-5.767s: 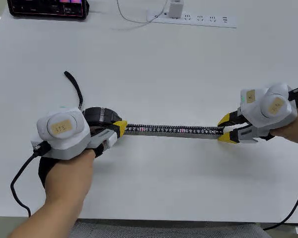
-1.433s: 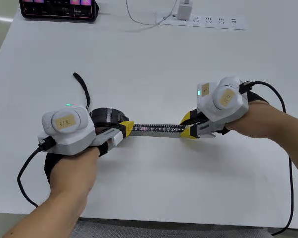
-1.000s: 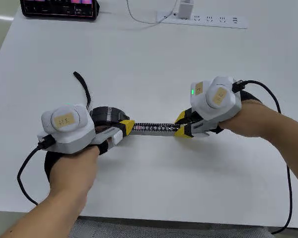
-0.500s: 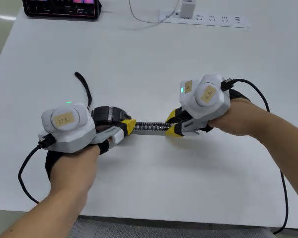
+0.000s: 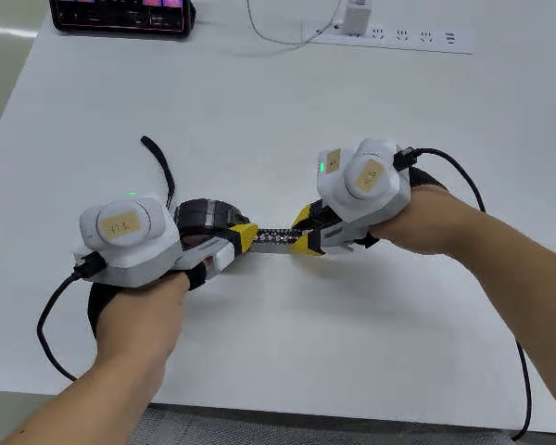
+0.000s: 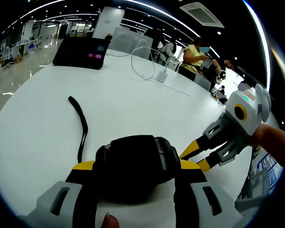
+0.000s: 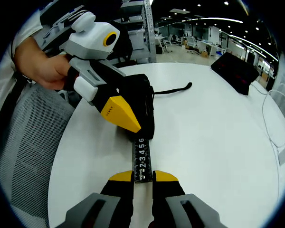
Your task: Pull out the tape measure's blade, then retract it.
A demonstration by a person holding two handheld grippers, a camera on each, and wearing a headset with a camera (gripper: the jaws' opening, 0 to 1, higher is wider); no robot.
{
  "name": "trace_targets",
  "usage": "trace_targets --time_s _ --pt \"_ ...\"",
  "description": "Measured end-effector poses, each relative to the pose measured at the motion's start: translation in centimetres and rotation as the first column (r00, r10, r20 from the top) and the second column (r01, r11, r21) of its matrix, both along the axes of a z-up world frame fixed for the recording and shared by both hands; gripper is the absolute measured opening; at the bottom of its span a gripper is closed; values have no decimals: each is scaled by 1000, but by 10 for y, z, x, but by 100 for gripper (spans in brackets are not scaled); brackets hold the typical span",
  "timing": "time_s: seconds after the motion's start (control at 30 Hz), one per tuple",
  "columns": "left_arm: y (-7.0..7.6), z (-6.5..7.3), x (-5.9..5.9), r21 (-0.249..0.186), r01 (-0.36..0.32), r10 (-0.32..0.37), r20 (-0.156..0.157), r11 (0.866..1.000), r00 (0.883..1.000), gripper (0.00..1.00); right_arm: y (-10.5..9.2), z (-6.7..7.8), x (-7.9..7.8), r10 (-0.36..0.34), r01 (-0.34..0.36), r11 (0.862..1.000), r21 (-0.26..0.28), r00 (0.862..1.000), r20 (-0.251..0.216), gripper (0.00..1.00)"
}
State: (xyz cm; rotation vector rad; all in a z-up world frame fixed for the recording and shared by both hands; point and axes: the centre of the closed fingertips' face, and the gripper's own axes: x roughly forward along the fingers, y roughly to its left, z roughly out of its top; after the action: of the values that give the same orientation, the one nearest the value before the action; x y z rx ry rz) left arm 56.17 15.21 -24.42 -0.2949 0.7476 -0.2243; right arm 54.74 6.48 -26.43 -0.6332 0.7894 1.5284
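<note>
Left gripper (image 5: 228,241) clamps rigid tape-measure case (image 6: 133,159); right gripper (image 7: 143,177) pinches blade (image 7: 141,154) end. Blade likely thin, springy, slick.

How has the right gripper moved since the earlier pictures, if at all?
Yes: the right gripper moved toward the tape measure case, shortening the exposed blade.

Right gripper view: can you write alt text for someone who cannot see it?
The right gripper is shut on the end of a tape measure's blade, of which a short numbered stretch leads to the black case clamped in the left gripper. Both sit over a white table.
</note>
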Motion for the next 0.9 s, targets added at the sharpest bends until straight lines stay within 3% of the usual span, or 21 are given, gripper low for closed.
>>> trace_targets --time_s 0.9 --pt "-1 0 -1 3 6 -6 4 1000 1000 61 40 0 -5 3 -3 999 53 1000 -1 11"
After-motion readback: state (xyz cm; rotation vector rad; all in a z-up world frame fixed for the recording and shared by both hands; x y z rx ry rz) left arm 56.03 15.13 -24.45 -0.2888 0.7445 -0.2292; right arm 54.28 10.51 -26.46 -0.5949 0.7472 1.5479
